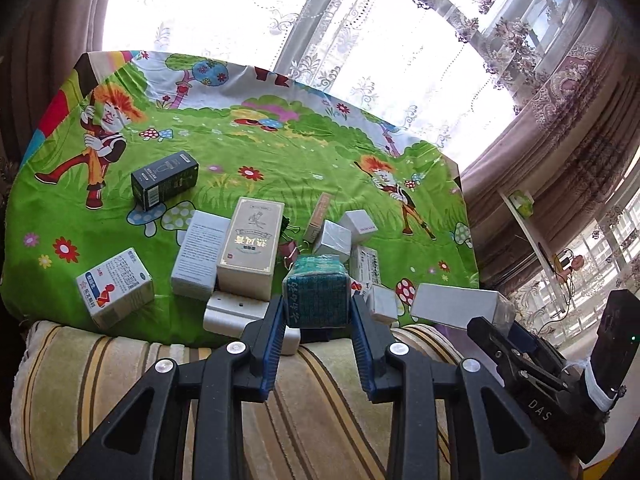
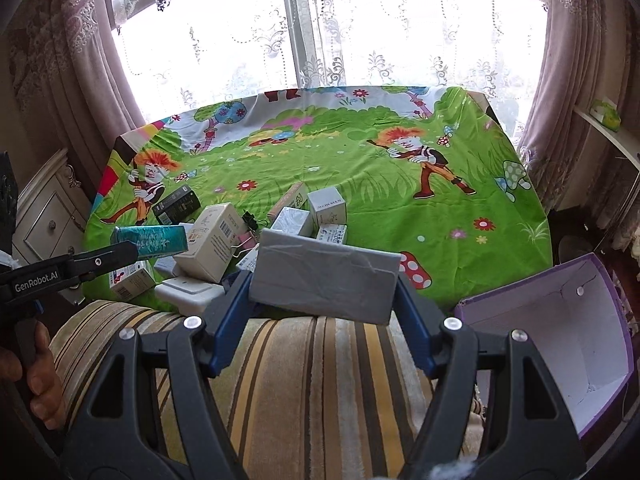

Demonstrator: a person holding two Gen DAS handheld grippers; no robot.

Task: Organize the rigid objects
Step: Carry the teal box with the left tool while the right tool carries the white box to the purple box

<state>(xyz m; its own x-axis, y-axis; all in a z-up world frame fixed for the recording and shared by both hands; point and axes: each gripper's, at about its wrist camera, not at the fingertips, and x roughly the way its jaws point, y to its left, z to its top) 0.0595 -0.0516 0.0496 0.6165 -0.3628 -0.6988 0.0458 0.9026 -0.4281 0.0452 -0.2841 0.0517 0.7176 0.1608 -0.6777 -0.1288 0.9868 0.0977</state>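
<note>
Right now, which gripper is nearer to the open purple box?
Right. The right gripper, shut on the grey box, is just beside the purple box. The left gripper, holding the teal box, is farther off, beyond the right one.

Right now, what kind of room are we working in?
Most likely a home living room or bedroom: lace-curtained window, cartoon-print green cloth covering a table strewn with small cardboard boxes, and a white panelled cabinet beside it.
</note>
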